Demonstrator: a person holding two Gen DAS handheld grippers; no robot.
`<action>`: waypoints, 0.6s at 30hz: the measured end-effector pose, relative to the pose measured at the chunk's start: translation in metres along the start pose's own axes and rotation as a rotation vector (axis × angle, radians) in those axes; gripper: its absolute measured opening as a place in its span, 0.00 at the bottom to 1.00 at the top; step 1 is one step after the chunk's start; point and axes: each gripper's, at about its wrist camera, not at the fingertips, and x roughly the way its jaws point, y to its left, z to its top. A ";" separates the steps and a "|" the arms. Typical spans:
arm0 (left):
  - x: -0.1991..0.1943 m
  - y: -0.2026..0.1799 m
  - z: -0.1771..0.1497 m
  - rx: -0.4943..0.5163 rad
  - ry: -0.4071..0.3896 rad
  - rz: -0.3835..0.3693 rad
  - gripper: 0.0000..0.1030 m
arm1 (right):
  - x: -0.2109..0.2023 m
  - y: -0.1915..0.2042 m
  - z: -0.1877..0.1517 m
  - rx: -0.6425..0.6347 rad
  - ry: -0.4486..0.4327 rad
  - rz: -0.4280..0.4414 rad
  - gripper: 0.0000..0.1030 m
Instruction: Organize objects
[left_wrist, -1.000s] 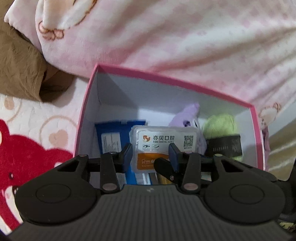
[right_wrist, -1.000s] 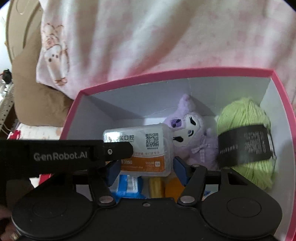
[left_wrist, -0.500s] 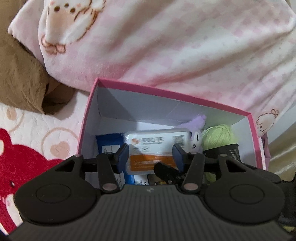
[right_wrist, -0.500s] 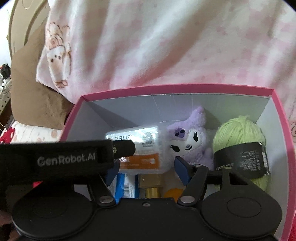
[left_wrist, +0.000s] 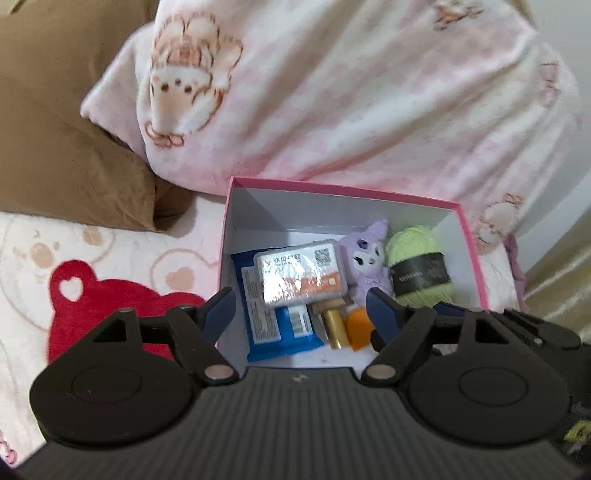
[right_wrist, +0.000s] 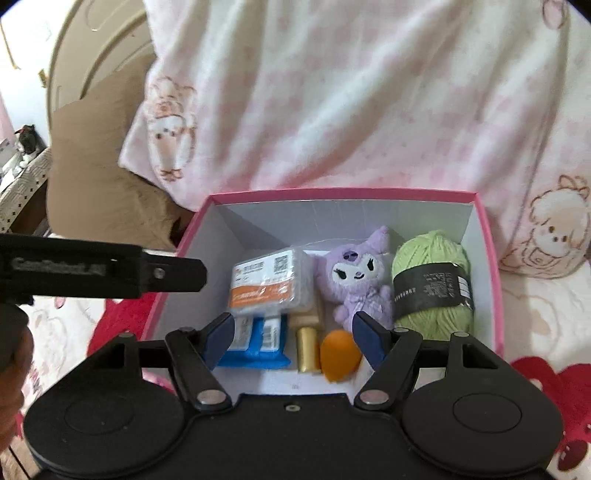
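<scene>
A pink-rimmed box (left_wrist: 471, 254) (right_wrist: 166, 280) on the bed holds a clear dental case with an orange label (left_wrist: 301, 273) (right_wrist: 269, 284), lying on a blue packet (left_wrist: 273, 328) (right_wrist: 255, 341), a purple plush toy (left_wrist: 367, 264) (right_wrist: 356, 275), a green yarn ball (left_wrist: 419, 267) (right_wrist: 432, 284), a gold tube (left_wrist: 334, 325) (right_wrist: 307, 347) and an orange piece (left_wrist: 360, 326) (right_wrist: 340, 354). My left gripper (left_wrist: 301, 314) is open and empty above the box's near edge. My right gripper (right_wrist: 291, 341) is open and empty above the box's front. The left gripper's finger (right_wrist: 110, 273) shows at left in the right wrist view.
A pink-and-white blanket with bear prints (left_wrist: 351, 92) (right_wrist: 351, 92) lies bunched behind the box. A brown pillow (left_wrist: 55, 147) (right_wrist: 99, 177) is at the back left. The bed sheet has a red bear pattern (left_wrist: 85, 306) (right_wrist: 554, 391).
Both grippers have pulled back and up from the box. The left jaws, which were around the dental case, have opened wide; the case now lies on the blue packet.
</scene>
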 end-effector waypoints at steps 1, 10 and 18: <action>-0.009 -0.002 -0.002 0.011 -0.005 -0.002 0.75 | -0.009 0.002 -0.002 -0.010 -0.003 0.001 0.73; -0.092 -0.013 -0.024 0.093 -0.011 -0.035 0.76 | -0.092 0.034 -0.016 -0.085 -0.064 -0.044 0.76; -0.138 0.001 -0.057 0.082 -0.028 -0.063 0.76 | -0.144 0.049 -0.045 -0.117 -0.086 -0.079 0.81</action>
